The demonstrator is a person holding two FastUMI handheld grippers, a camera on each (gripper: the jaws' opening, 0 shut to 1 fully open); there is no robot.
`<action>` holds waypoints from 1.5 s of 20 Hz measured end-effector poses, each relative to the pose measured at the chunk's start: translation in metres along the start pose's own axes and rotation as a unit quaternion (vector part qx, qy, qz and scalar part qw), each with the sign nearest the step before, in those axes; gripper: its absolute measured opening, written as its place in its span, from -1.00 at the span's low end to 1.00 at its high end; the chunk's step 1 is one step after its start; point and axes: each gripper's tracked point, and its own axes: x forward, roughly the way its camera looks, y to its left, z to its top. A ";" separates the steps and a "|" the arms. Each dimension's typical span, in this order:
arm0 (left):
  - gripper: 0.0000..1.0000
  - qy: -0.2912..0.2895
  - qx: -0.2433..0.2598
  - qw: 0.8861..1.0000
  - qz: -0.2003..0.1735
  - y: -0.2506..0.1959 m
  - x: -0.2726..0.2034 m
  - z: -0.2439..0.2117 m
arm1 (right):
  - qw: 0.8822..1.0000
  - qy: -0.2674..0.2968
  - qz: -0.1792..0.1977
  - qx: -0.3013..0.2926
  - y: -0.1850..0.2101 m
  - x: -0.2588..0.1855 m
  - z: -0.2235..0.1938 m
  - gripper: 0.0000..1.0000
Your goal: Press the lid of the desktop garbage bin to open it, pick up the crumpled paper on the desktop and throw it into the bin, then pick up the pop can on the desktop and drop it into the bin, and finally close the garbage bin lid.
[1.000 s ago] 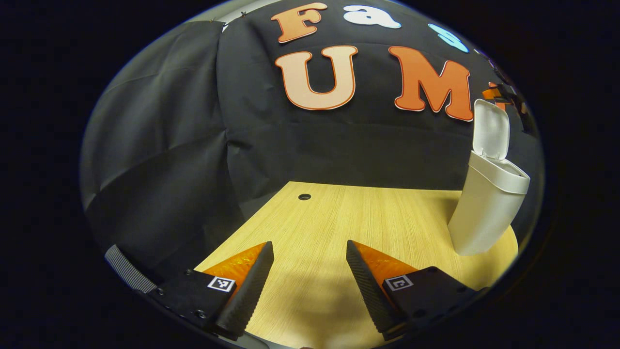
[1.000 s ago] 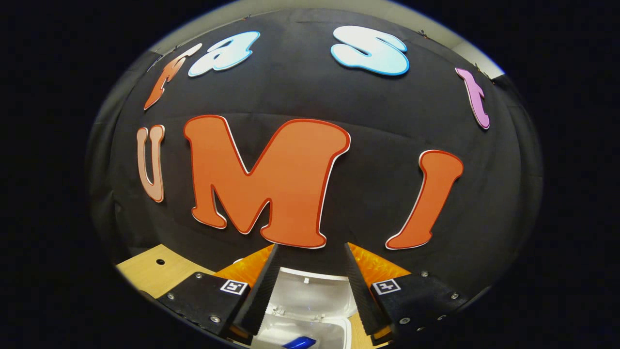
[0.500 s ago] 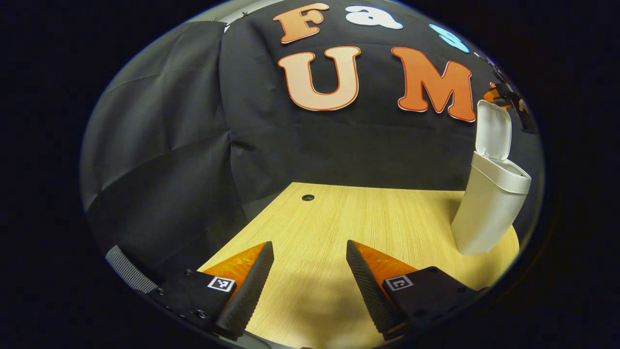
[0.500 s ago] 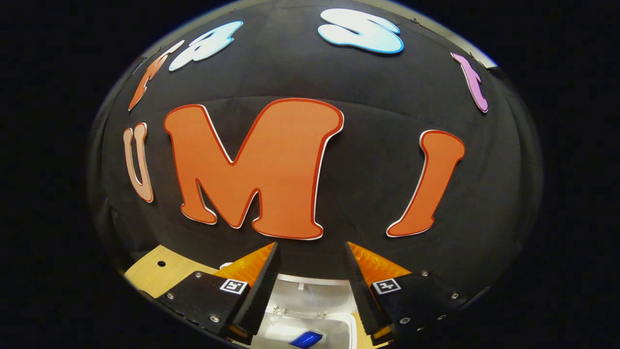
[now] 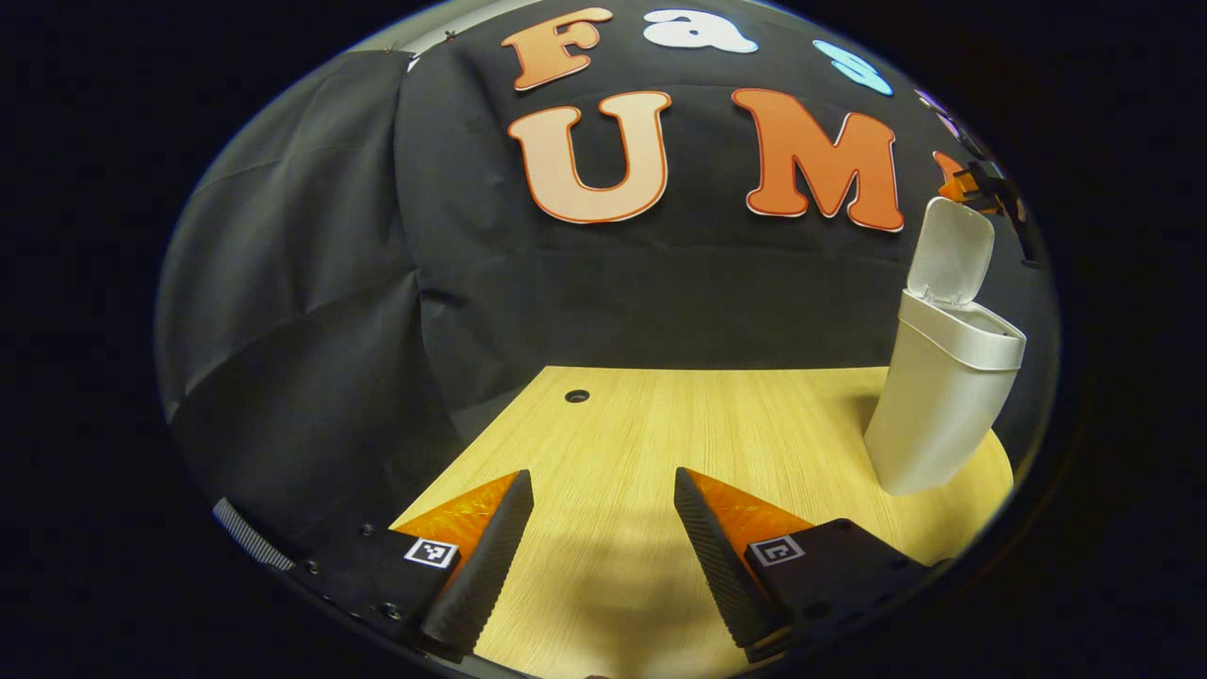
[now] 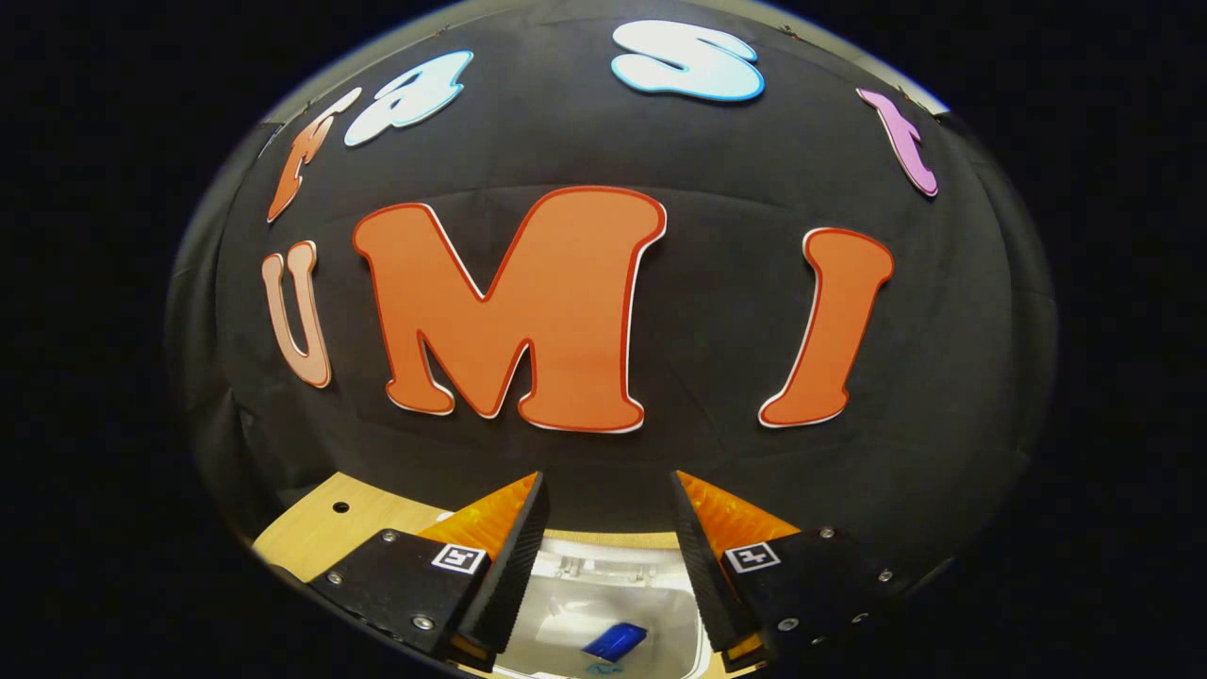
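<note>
Right gripper view is looking straight down past the right tongs [image 6: 603, 556], which are hanging wide apart with nothing between them, poised directly above the open mouth of the garbage bin [image 6: 603, 604]. Down inside, just below and ahead of the tongs, a blue object [image 6: 615, 641] is lying on the bin's pale floor; it looks like the pop can, though it is too small to be sure. The crumpled paper is not something I can pick out in there. Over on the left gripper view, the left tongs [image 5: 603, 547] are hovering low over the bare wooden tabletop [image 5: 660, 434], also spread wide and holding nothing, with the bin [image 5: 934, 405] standing well off to their right and its lid [image 5: 952, 253] tipped up and back. By the look of it, both throws are done and closing the lid is what remains. Now the risks: the lid is hinged behind the opening, so a push from the wrong side is going to shove the light bin backwards or tip it instead of folding the lid down. Coming down with the tongs this wide, one finger could also dip into the mouth and catch the rim.
</note>
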 end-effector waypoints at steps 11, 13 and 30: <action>0.93 -0.017 0.030 0.998 -0.046 -0.015 0.018 0.013 | 0.999 0.035 -0.001 -0.003 0.010 -0.031 -0.067 0.55; 0.92 -0.016 0.033 0.998 -0.054 -0.017 0.022 0.013 | 0.999 0.051 -0.002 0.000 0.012 -0.034 -0.081 0.55; 0.93 0.000 0.029 0.995 -0.097 -0.021 0.033 0.005 | 0.992 0.122 -0.011 0.011 0.029 -0.064 -0.159 0.55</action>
